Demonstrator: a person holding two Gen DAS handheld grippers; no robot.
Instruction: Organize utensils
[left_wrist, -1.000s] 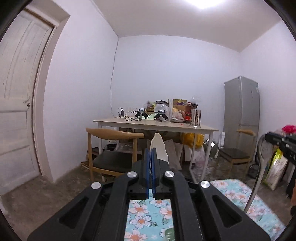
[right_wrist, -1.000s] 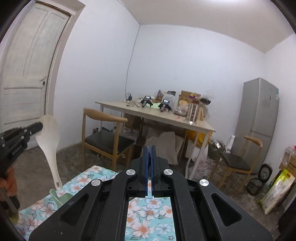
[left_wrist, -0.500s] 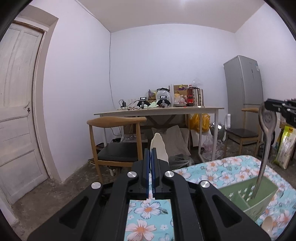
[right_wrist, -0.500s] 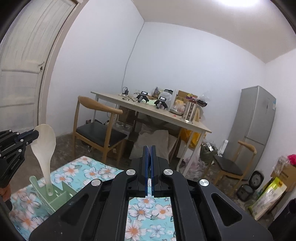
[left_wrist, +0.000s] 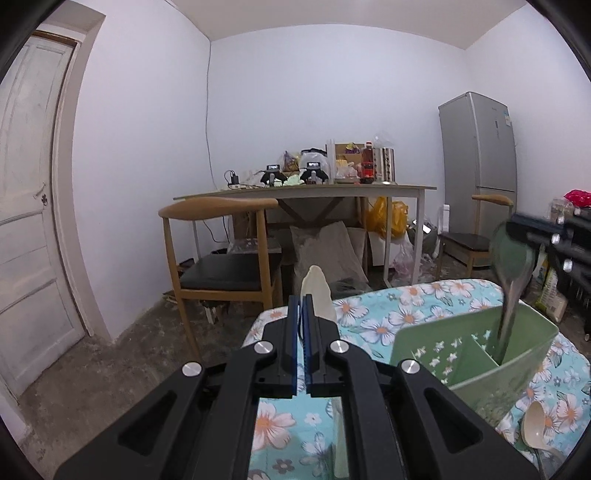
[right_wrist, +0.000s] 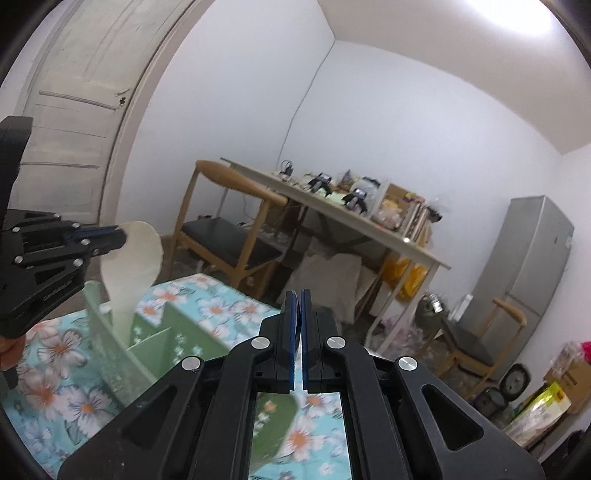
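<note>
My left gripper (left_wrist: 303, 299) is shut on a white rice paddle (left_wrist: 314, 291), whose blade sticks up edge-on above the jaws. In the right wrist view that left gripper (right_wrist: 118, 236) holds the paddle (right_wrist: 133, 258) by its blade, with the handle dipping into a green utensil caddy (right_wrist: 147, 343). My right gripper (right_wrist: 298, 293) is shut. In the left wrist view the right gripper (left_wrist: 513, 227) pinches the bowl of a metal spoon (left_wrist: 511, 266), and the spoon's handle hangs into the right compartment of the caddy (left_wrist: 424, 350).
The caddy stands on a floral tablecloth (left_wrist: 406, 302). A beige spoon (left_wrist: 535, 428) lies on the cloth in front of it. Beyond are a wooden chair (left_wrist: 221, 258), a cluttered table (left_wrist: 314, 190), a fridge (left_wrist: 480, 158) and a door (left_wrist: 29, 221) at the left.
Both grippers have come down. The paddle and spoon handles, above the cloth before, now reach into the green caddy. The right wrist view has tilted.
</note>
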